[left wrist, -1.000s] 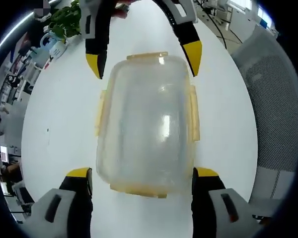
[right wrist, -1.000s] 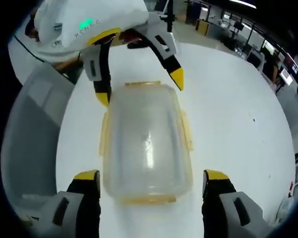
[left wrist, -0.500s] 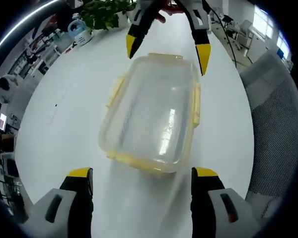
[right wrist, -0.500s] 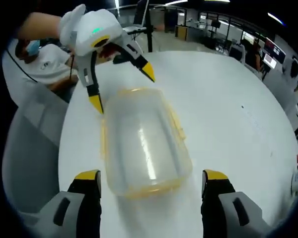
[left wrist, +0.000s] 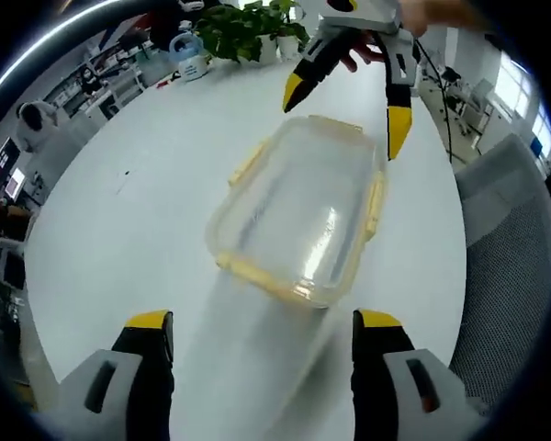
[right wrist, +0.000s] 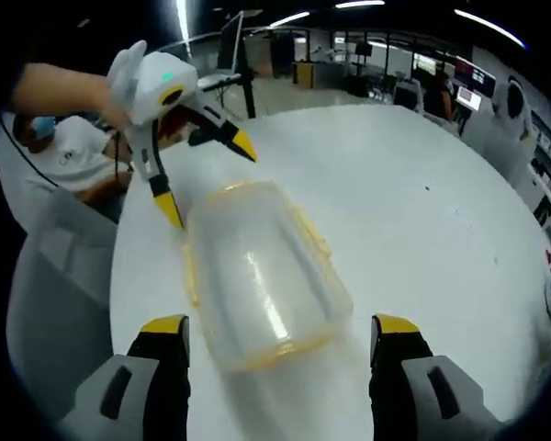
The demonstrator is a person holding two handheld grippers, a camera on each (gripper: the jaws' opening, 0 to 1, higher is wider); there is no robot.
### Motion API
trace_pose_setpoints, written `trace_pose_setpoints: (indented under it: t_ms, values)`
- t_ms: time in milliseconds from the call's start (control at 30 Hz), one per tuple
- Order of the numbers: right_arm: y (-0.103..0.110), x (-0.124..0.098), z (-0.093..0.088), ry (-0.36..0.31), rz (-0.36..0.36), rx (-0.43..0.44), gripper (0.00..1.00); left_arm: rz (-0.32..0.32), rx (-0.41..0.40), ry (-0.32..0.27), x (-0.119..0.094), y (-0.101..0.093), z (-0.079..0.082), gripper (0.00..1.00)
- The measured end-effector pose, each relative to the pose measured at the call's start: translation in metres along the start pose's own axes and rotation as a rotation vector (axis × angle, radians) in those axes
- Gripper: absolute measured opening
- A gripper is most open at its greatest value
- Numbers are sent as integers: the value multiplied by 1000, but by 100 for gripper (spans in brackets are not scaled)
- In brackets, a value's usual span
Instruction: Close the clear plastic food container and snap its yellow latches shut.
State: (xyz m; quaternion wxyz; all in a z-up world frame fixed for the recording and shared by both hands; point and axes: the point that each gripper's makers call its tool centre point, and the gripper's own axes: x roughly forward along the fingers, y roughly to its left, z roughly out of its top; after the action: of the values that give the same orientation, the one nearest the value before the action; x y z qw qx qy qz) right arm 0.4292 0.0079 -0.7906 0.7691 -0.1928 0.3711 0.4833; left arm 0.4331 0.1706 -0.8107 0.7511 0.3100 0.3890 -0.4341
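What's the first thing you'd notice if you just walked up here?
A big clear container with yellow latches sits in the middle of a round white table. Two open grippers with yellow tips face it from opposite ends, the left gripper and the right gripper.

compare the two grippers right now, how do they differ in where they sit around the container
The left gripper sits at one short end of the clear container, the right gripper at the opposite end, so they face each other across it. Their distances from it look alike, so position is the main difference. Both have yellow-tipped jaws spread wider than the container, touching nothing, above the white table.
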Motion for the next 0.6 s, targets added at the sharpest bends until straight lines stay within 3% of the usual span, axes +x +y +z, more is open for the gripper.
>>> trace_pose_setpoints:
  t_ms: [267,367,600]
  values:
    - [-6,-10,1,-56,-60,39,80,33,-67,-35,-6,2,-11,82]
    - [-6,-12,1,-80,-62,86,80,18,-148,-71,-8,-1,-12,82]
    - [-6,-15,0,-97,-84,106,79,53,-161,-76,-14,5,-21,81]
